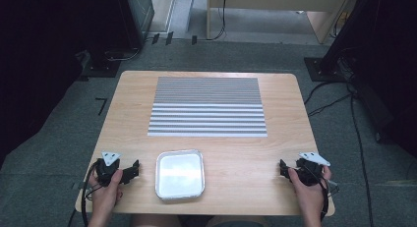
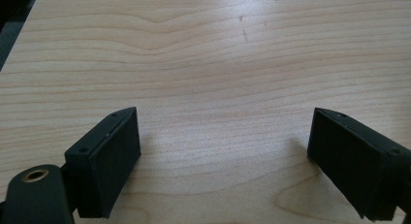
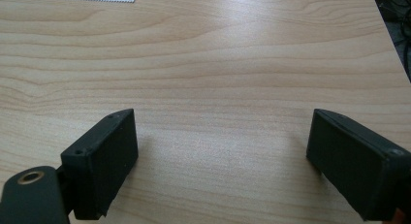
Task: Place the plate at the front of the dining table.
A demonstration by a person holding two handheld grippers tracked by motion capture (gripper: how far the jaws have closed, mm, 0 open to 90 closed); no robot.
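You hold a gripper in each hand at the near edge of the wooden tabletop [image 1: 123,114], and both tools are released — jaws spread wide with nothing but bare wood between them. Your left gripper [image 1: 129,172] rests near the near-left corner, its jaws pointing toward the square foil tray [image 1: 180,174] that sits just beside it, apart from it, at the middle of the near edge. Your right gripper [image 1: 284,169] lies near the near-right corner, well apart from the tray. In the left gripper view [image 2: 223,161] and the right gripper view [image 3: 220,161], the black pads stand far apart over the grain. A grey-and-white striped mat [image 1: 207,106] covers the middle of the tabletop toward the far edge — its corner shows at the top of each gripper view.
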